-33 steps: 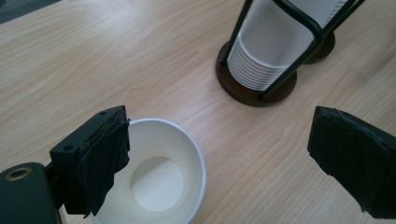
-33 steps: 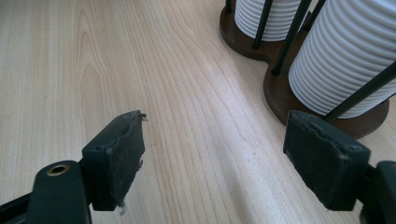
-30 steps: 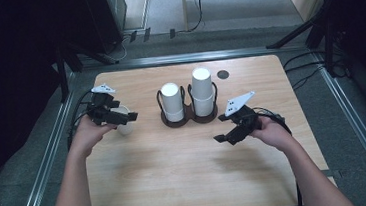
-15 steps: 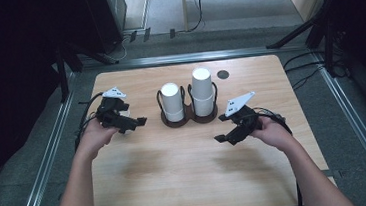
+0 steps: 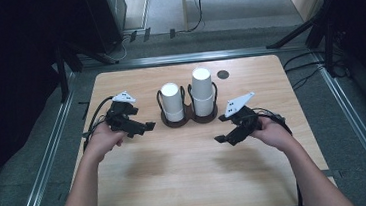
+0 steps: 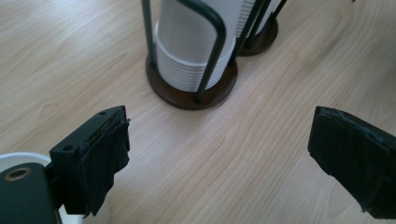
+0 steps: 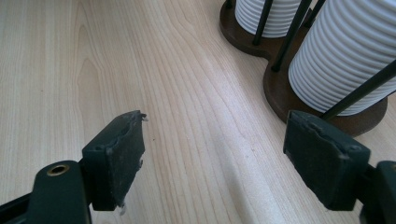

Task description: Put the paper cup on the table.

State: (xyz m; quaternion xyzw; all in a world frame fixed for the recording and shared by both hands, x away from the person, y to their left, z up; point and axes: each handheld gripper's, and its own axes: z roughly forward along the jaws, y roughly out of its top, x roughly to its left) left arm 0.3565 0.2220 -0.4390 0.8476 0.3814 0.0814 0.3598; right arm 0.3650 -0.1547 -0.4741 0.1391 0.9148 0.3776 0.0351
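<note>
2 ribbed white cup stacks upright.

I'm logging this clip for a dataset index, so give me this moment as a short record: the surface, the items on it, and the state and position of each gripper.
surface: wooden table
left cup stack: white cups in a wire holder, the shorter stack
right cup stack: white cups in the adjoining holder, the taller stack
holder base: dark brown double base
left gripper: open, holds nothing, left of the stacks, pointing toward them
right gripper: open, holds nothing, right of and nearer than the stacks
other: small dark disc on the table's far side
</note>
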